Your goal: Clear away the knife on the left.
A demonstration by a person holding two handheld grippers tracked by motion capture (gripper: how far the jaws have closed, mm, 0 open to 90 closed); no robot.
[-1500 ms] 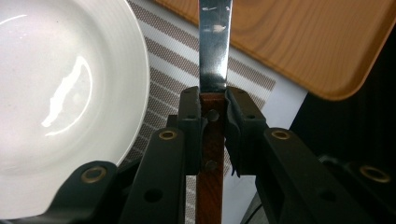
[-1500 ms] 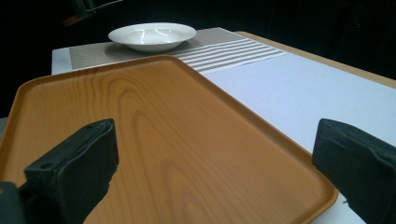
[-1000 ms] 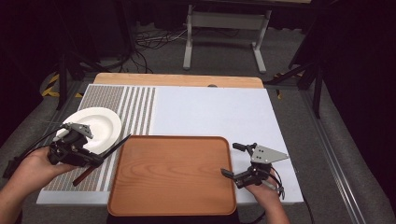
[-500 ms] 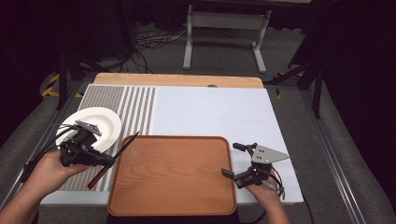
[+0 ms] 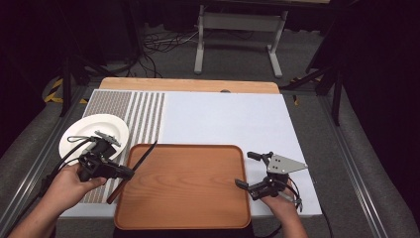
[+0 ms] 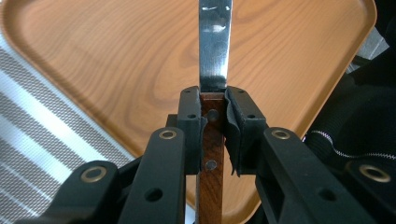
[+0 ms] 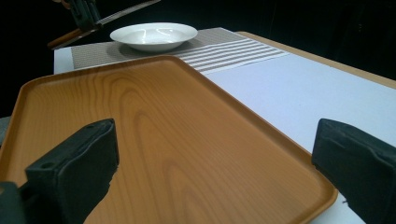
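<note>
My left gripper (image 5: 126,173) is shut on a knife (image 5: 143,155) with a brown wooden handle, held above the left edge of the wooden tray (image 5: 188,198). In the left gripper view the jaws clamp the riveted handle (image 6: 212,140), and the steel blade (image 6: 215,46) points out over the tray (image 6: 116,70). A white plate (image 5: 86,131) lies on the striped mat just behind the left hand. My right gripper (image 5: 247,169) rests at the tray's right edge, open and holding nothing. The right gripper view looks across the tray (image 7: 140,130) to the plate (image 7: 154,35) and the held knife (image 7: 126,11).
A grey striped placemat (image 5: 143,109) covers the table's left part and a white sheet (image 5: 228,119) covers the rest. The table's wooden far edge (image 5: 188,85) borders a dark floor with cables and stand legs.
The left gripper has carried the knife from beside the plate rightwards, so the blade now hangs over the tray's left edge. The right gripper has stayed in place.
</note>
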